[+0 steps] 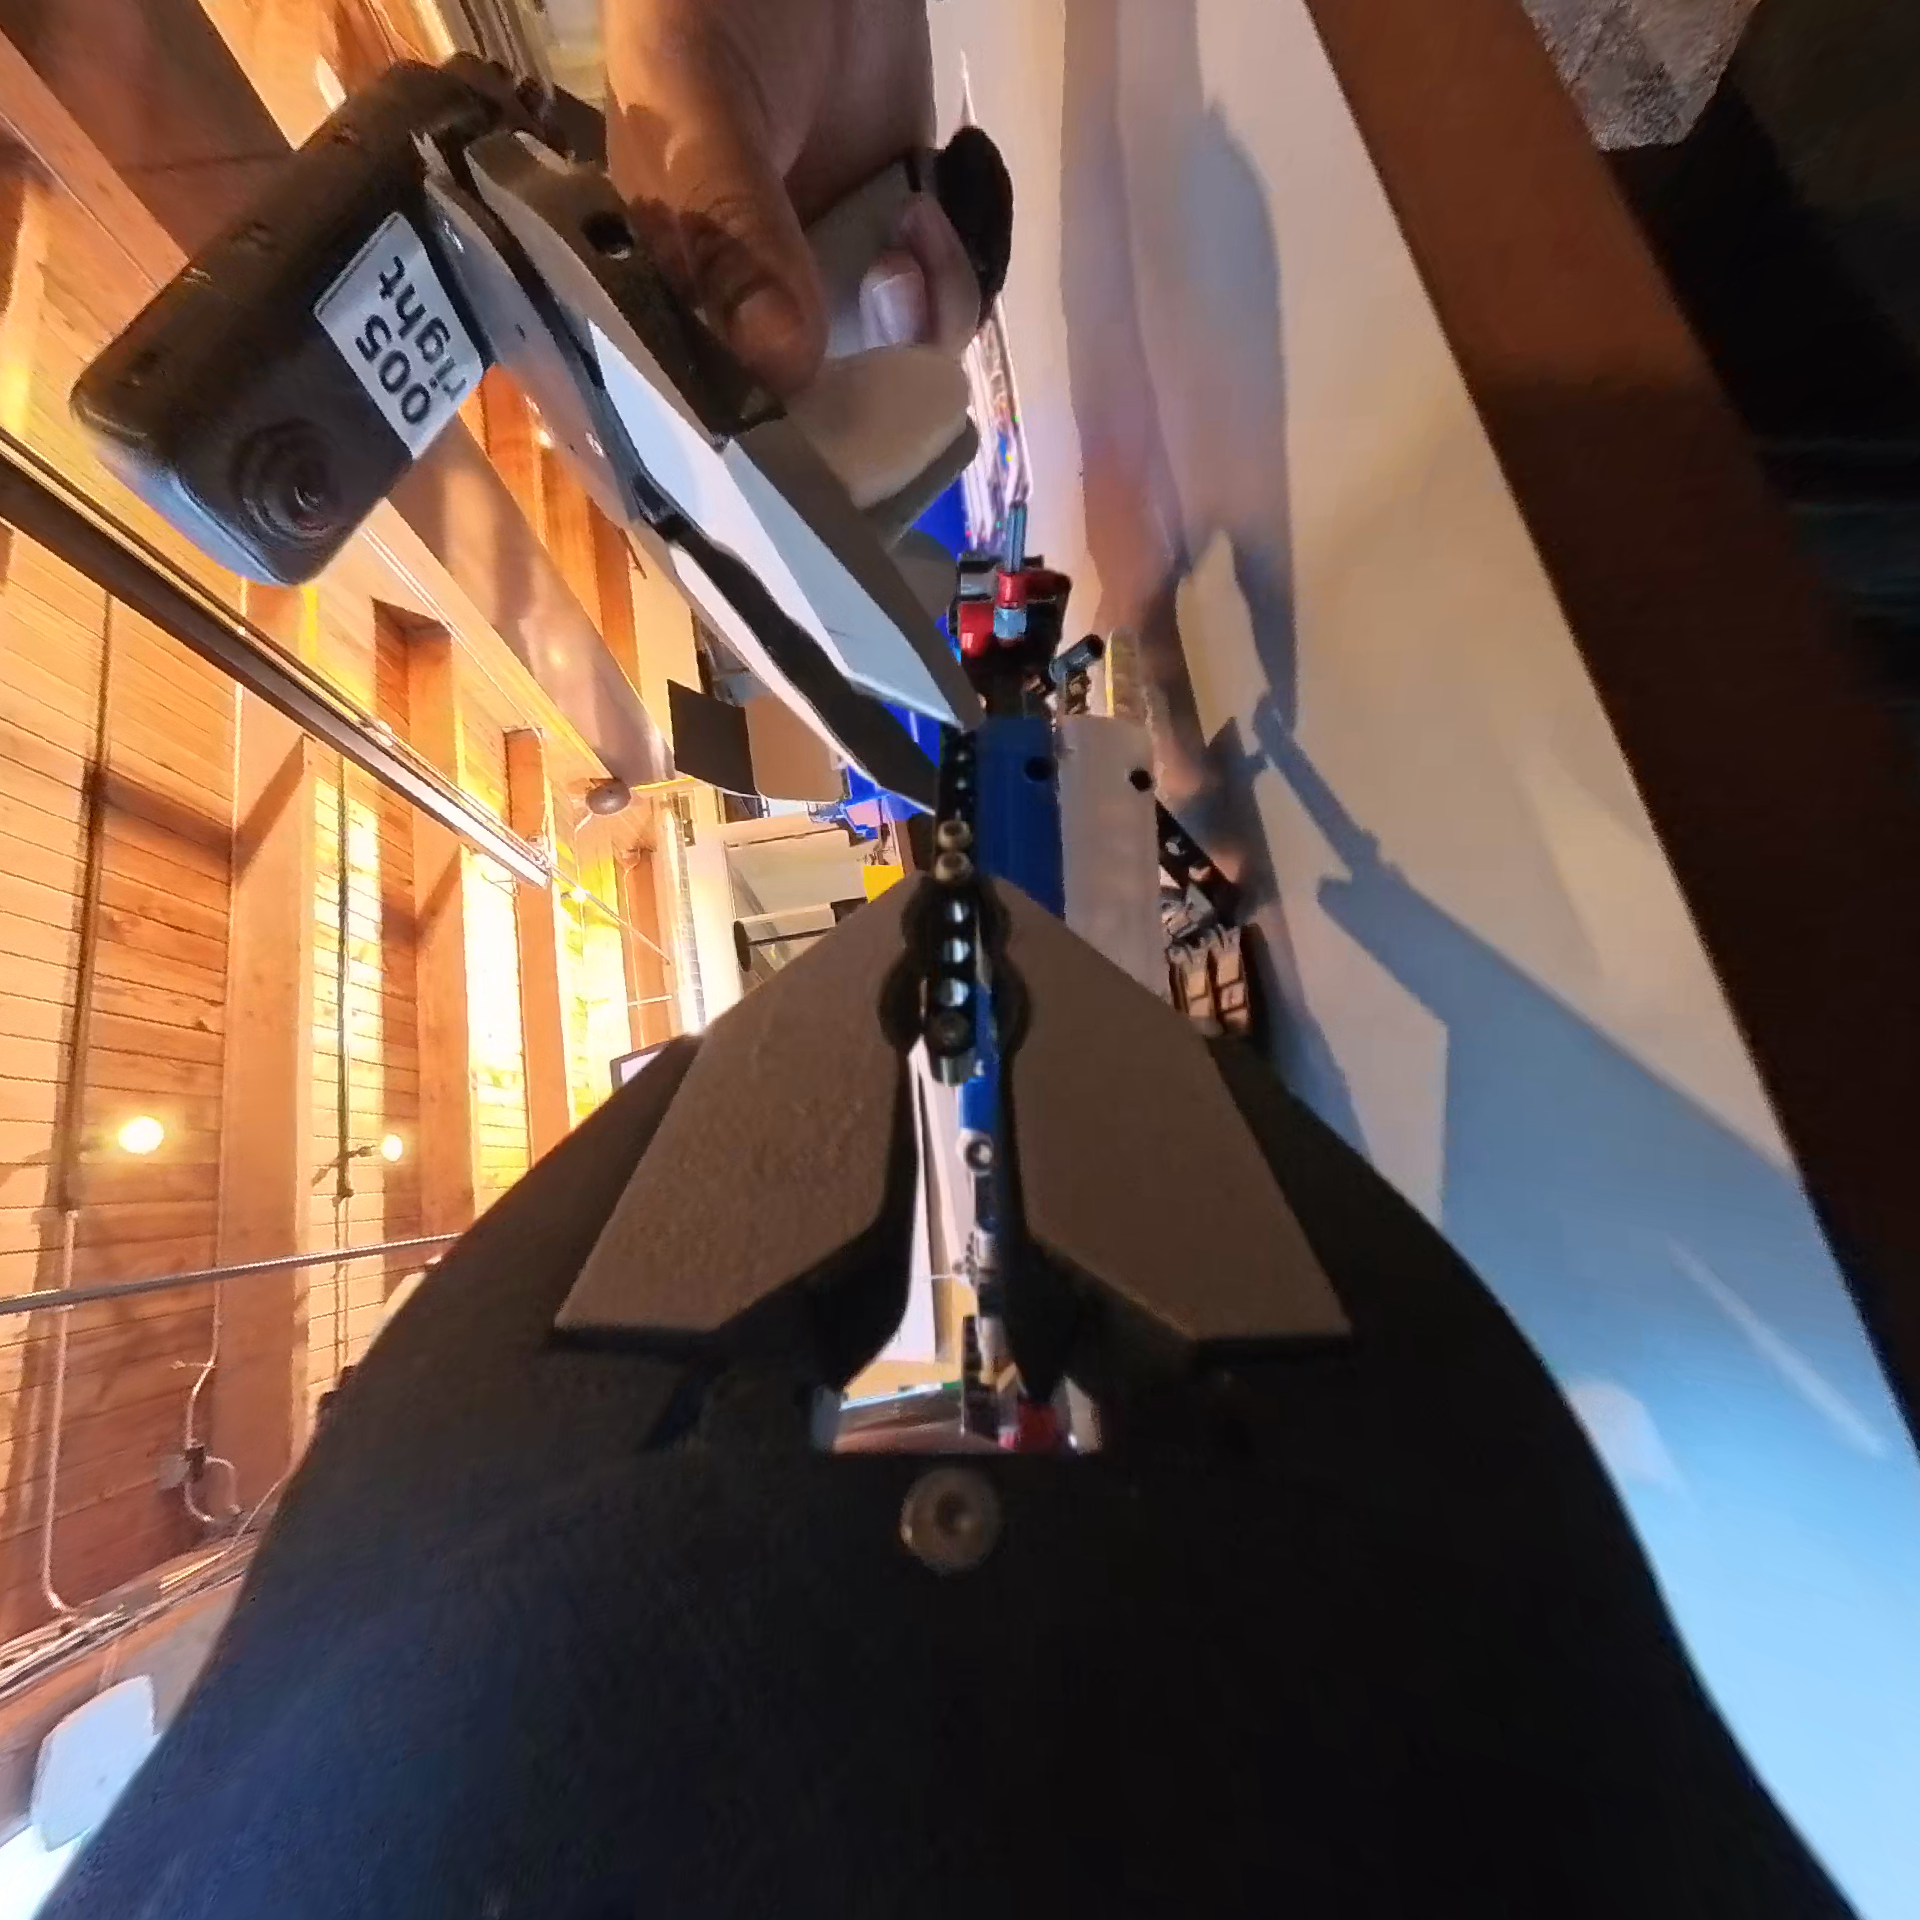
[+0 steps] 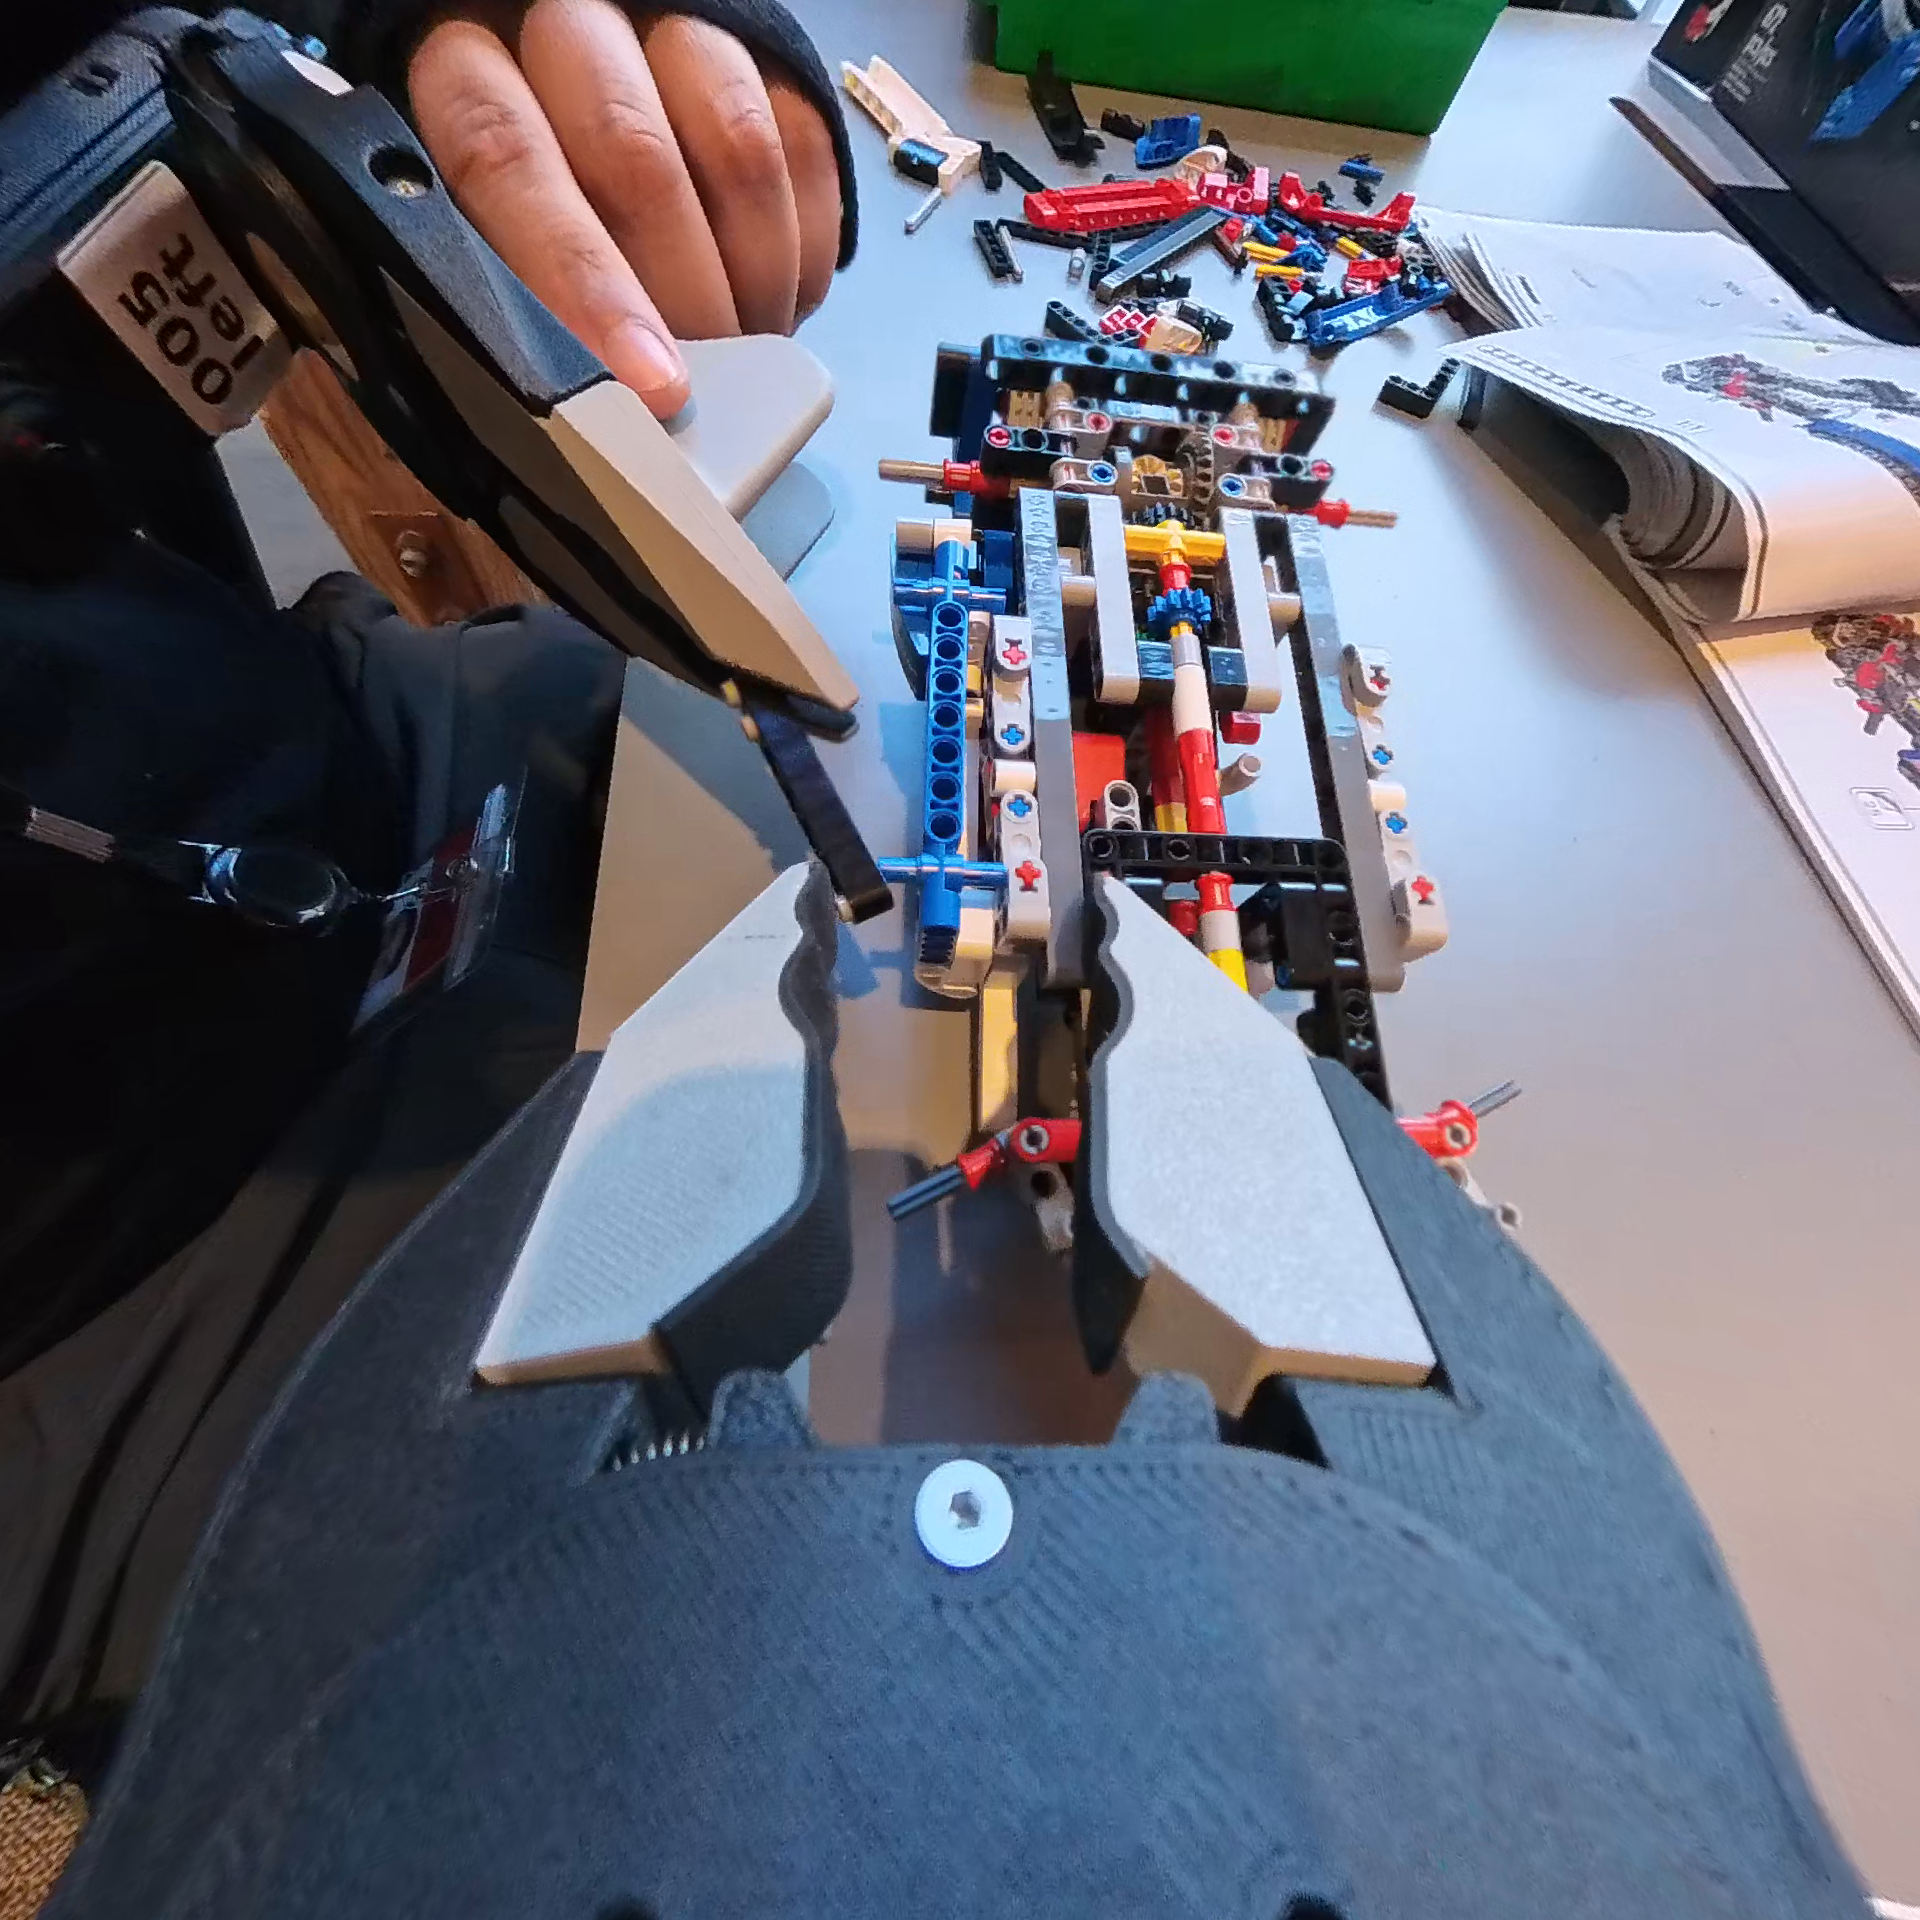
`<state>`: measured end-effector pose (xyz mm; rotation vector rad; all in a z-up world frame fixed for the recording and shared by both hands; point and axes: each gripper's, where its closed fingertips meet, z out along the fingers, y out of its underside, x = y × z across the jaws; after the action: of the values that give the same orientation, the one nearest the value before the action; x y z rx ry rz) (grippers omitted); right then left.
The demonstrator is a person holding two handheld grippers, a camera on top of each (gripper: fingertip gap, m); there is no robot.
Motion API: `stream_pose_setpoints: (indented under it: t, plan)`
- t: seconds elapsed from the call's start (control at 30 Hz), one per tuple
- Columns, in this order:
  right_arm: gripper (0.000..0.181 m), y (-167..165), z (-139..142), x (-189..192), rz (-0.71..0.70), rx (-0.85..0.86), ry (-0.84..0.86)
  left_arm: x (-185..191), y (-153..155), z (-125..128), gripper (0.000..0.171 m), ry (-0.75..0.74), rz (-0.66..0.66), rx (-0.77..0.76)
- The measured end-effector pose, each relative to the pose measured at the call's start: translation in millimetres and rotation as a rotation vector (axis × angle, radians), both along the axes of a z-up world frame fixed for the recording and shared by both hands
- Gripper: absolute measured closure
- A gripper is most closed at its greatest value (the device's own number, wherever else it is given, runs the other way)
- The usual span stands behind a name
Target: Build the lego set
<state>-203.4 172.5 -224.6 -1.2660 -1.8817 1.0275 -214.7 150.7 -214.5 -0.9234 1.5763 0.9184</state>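
Grey table (image 2: 1621, 935): left claw (image 2: 821, 717) pinching black beam (image 2: 821, 810), labelled.

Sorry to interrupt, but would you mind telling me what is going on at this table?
A person is building a Lego chassis with two handheld grippers. The left gripper is shut on a black beam, holding it beside the chassis's blue side. The right gripper hangs open at the near end. Loose parts and an instruction booklet lie beyond.
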Motion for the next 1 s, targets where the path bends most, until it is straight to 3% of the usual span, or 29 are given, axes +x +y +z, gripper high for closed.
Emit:
stream_pose_setpoints:
  t: [0.47, 0.6, 1.0]
  plan:
    - [0.142, -1.0, 1.5, -0.2, 0.003, -0.014, 0.009, 0.0, 3.7, 0.5, 0.168, -0.037, 0.025, -0.031]
    - [0.142, -0.8, 1.4, -0.2, 0.004, -0.018, 0.011, 1.3, -0.8, 1.3, 0.161, -0.058, 0.015, -0.042]
    - [0.142, 0.4, 0.7, -0.9, -0.002, -0.015, 0.014, -0.9, 7.8, 0.5, 0.167, 0.032, 0.01, -0.019]
